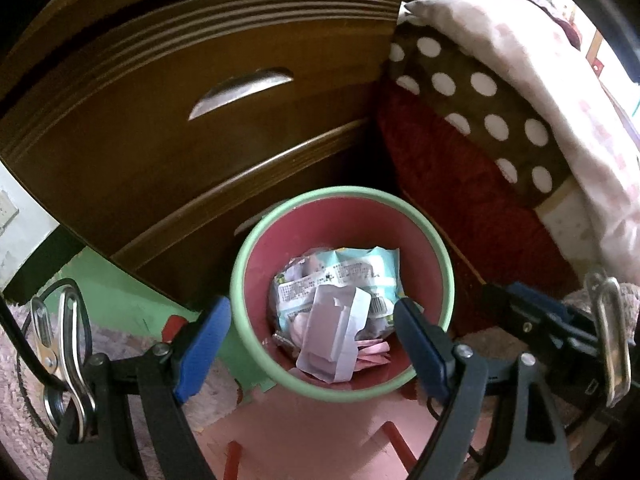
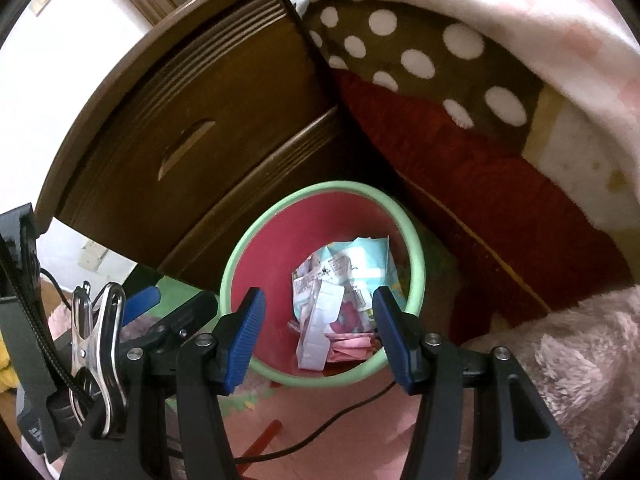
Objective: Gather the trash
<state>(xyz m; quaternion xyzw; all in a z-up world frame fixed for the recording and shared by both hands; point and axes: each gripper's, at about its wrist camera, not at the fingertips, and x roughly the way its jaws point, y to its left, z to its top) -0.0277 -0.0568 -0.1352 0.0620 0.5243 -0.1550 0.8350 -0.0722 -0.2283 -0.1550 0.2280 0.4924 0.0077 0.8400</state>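
Observation:
A round bin with a pale green rim and a pink-red inside stands on the floor against a wooden cabinet. Inside lie crumpled printed wrappers, a white folded carton piece and pink paper slips. My left gripper hangs over the near side of the bin, pointing steeply down, open, with nothing between its blue pads. My right gripper hangs over the bin beside it, also open and empty. Each gripper shows at the edge of the other's view.
A dark wooden drawer cabinet rises behind the bin. A bed with brown polka-dot fabric, a red blanket and a pale quilt is to the right. A fluffy pink rug, foam floor tiles and a black cable lie below.

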